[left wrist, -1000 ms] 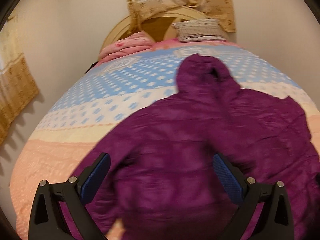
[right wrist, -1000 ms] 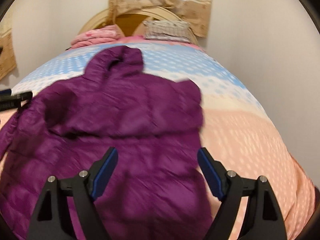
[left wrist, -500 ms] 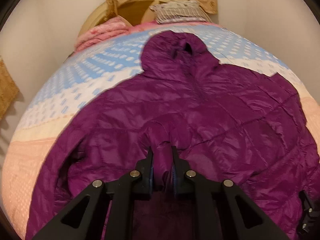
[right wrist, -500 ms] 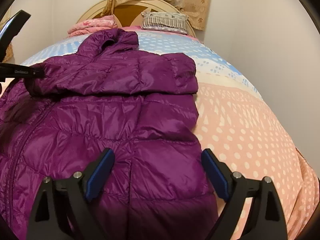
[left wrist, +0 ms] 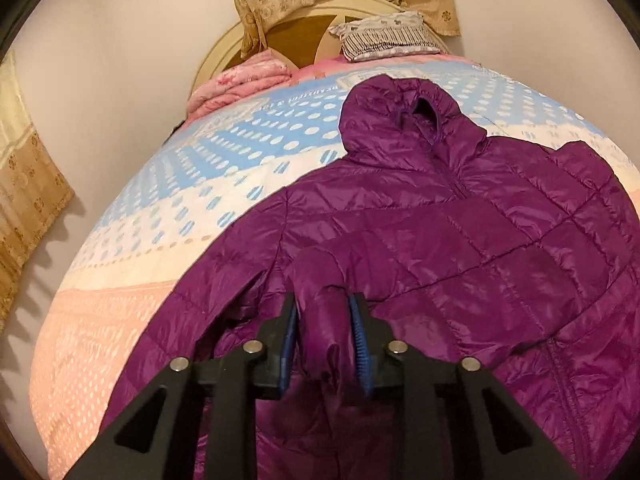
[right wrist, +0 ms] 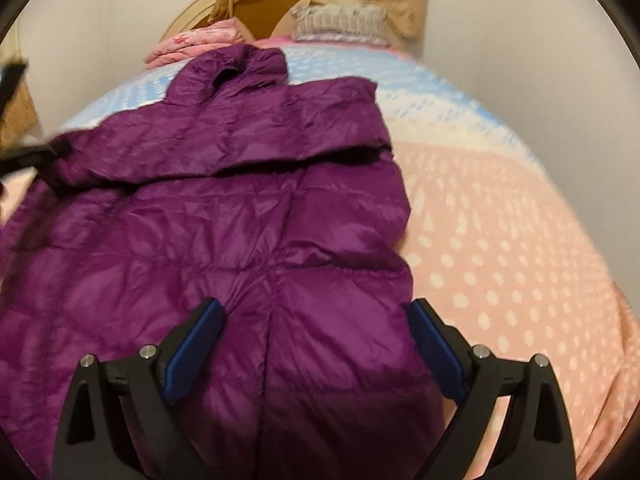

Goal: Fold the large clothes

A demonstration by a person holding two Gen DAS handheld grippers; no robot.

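Note:
A purple hooded puffer jacket lies front up on the bed, its hood toward the headboard. One sleeve is folded across its chest, seen in the right wrist view. My left gripper is shut on the cuff of that sleeve and holds it over the jacket's left side. My right gripper is open and empty, hovering over the jacket's lower right part. The left gripper shows at the left edge of the right wrist view.
The bed has a dotted blue, cream and peach cover. A folded pink blanket and a striped pillow lie by the rounded headboard. Walls stand close on both sides. Curtains hang at the left.
My left gripper closed on the sleeve cuff and has carried it leftward and up a little. My right gripper has risen and stayed open over the lower jacket.

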